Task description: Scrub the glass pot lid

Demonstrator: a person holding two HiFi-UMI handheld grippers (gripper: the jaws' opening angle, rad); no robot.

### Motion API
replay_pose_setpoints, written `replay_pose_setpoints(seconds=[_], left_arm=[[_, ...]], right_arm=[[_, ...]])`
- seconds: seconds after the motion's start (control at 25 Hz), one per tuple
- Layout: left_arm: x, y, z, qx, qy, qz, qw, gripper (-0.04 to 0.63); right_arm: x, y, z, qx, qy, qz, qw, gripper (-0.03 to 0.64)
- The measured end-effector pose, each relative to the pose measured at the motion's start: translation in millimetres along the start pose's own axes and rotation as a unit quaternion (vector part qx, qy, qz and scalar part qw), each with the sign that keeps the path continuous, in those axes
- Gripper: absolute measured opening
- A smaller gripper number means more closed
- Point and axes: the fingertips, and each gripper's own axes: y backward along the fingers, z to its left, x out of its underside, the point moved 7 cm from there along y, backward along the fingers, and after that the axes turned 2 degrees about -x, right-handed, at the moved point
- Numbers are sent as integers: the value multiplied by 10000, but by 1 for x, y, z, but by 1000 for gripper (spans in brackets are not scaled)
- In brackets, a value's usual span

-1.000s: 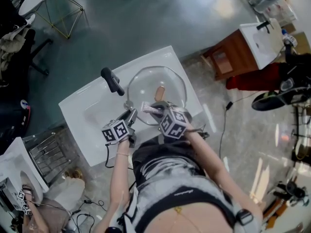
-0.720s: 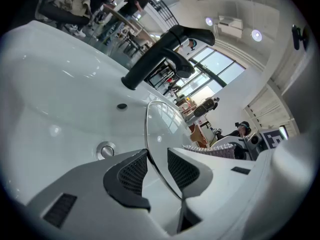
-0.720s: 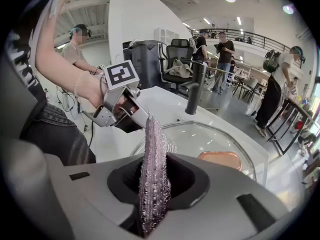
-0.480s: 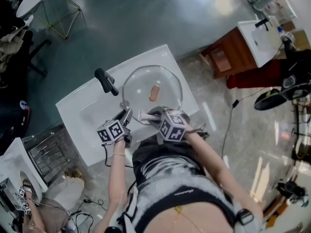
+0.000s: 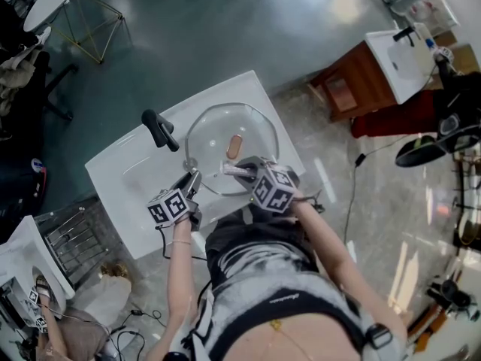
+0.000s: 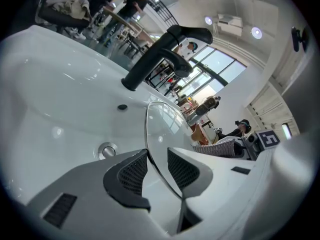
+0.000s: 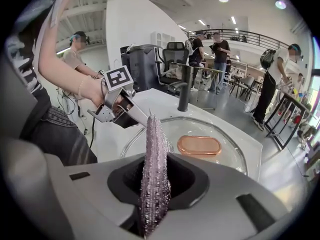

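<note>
The round glass pot lid (image 5: 255,138) lies tilted over the white sink (image 5: 124,179), its tan oval handle (image 5: 234,146) facing up. My left gripper (image 5: 194,179) is shut on the lid's near-left rim; in the left gripper view the lid's edge (image 6: 150,129) runs between the two ribbed pads (image 6: 134,173). My right gripper (image 5: 240,169) is shut on a silvery mesh scrubber (image 7: 154,164), which stands upright out of the jaws over the lid's near part (image 7: 225,156), just short of the handle (image 7: 199,145). The left gripper (image 7: 125,110) shows at the lid's left rim there.
A black faucet (image 5: 160,129) stands at the sink's left, and the drain (image 6: 106,150) lies below the lid. A wire rack (image 5: 75,239) is left of the sink. A wooden cabinet with a second basin (image 5: 391,66) stands at the right. People stand in the background (image 7: 272,84).
My right gripper drew the scrubber toward the lid's near rim, then pushed it back toward the handle. The left gripper kept its hold on the rim.
</note>
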Motion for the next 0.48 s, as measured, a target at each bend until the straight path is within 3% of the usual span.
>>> replay_pose_setpoints(seconds=[0.2,0.48], left_arm=[[1,1,0,-53,4,11,10000,123],[0,2,-2,-103,3,14,9999,123]], right_arm=[[11,9,-10,143,-103,6,9998,81],[28,22,-13,-115,-257,47,9996,81]])
